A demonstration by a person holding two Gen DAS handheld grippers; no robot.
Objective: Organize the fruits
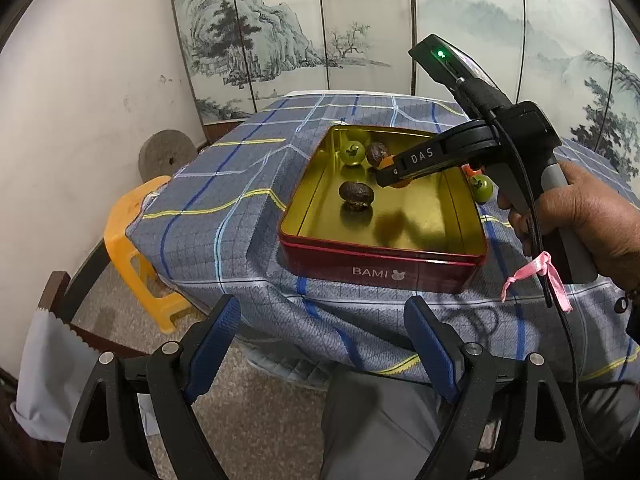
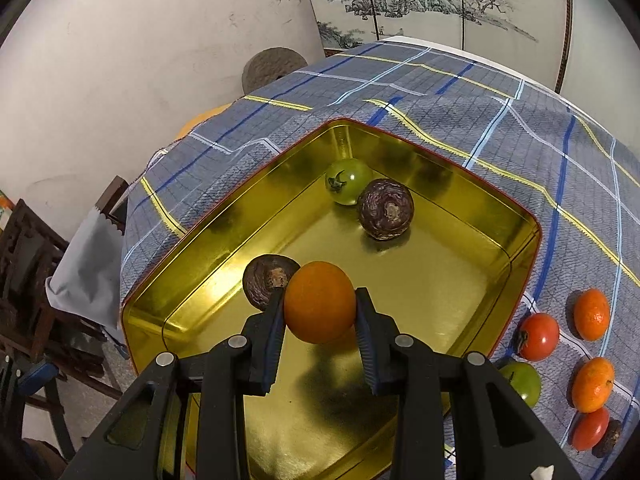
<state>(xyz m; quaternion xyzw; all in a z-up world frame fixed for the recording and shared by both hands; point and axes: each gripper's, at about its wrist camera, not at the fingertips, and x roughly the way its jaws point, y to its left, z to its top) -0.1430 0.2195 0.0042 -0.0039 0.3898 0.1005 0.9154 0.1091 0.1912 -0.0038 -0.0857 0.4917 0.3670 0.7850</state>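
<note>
So the right gripper (image 2: 320, 312) is pinching an orange (image 2: 319, 302) between its two blue pads, holding it up over the open tin (image 2: 524, 236), roughly above the middle of the near half. My guess is it's held that high so it clears the rim and doesn't bump the wrinkly brown fruit (image 2: 266, 280) sitting just behind and left of it. Already inside: a green tomato (image 2: 346, 180) tucked toward the tin's far corner, touching another brown fruit (image 2: 385, 209).

Still waiting on the tablecloth (image 2: 460, 120) past the tin's right edge: a red tomato (image 2: 538, 336), two mandarins (image 2: 592, 314), a green one (image 2: 522, 382) and a couple more near the table's edge.

The left gripper (image 1: 324, 336) hangs off the table's near edge, fingers spread wide, holding nothing. Looks parked out of the way.

Next is probably just lowering and letting go on bare gold floor.
</note>
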